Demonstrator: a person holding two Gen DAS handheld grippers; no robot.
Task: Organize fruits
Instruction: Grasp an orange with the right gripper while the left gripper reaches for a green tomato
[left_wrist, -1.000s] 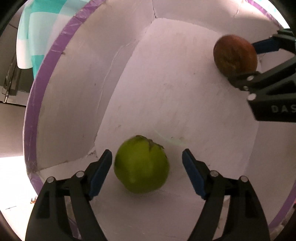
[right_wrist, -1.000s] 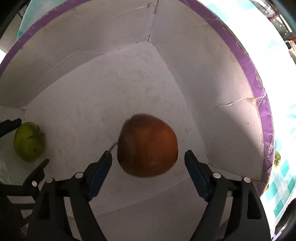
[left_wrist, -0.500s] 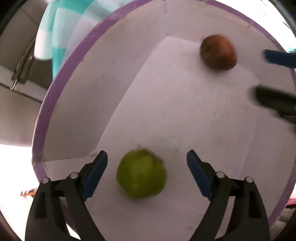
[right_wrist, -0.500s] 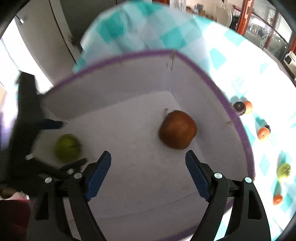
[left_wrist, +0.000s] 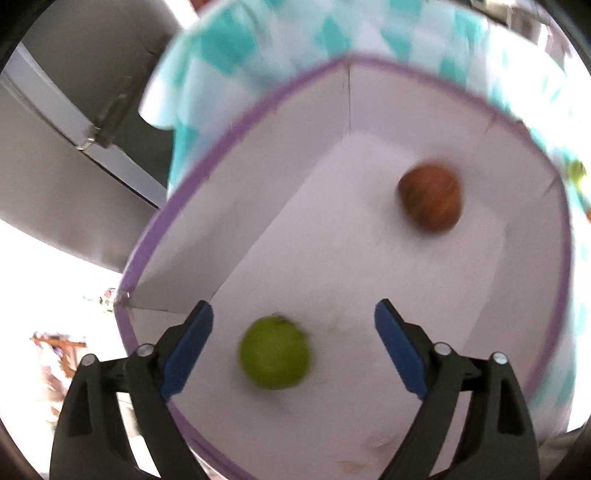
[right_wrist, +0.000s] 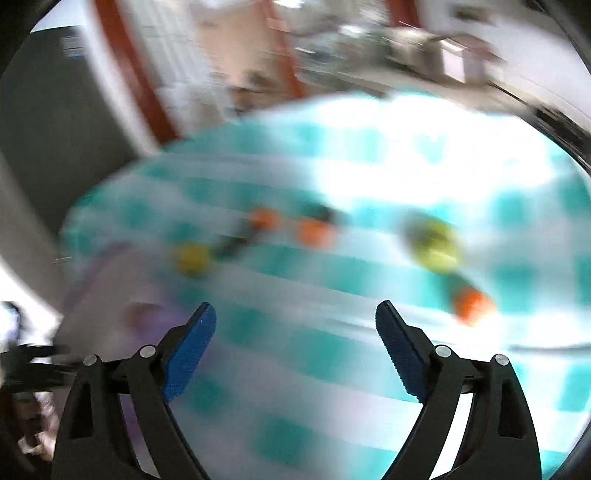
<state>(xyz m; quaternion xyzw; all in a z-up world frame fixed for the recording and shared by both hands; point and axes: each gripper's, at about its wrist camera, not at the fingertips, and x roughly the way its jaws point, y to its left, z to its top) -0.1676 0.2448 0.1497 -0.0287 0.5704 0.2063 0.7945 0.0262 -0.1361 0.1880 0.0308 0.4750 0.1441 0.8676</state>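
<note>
Done: your green fruit (left_wrist: 274, 357) lower centre and brown fruit (left_wrist: 430, 198) upper right lie in the white box (left_wrist: 236, 206) | left gripper (left_wrist: 293, 349) and right gripper (right_wrist: 295, 349) have just been opening, both empty | left: orange fruit (right_wrist: 316, 232) and others on the checked cloth (right_wrist: 332, 354).

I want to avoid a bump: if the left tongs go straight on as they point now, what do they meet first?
Probably the green fruit, lying loose between the open left tongs on the floor of the purple-rimmed box. Depth is blurred, so they might reach the floor just beyond it.
</note>
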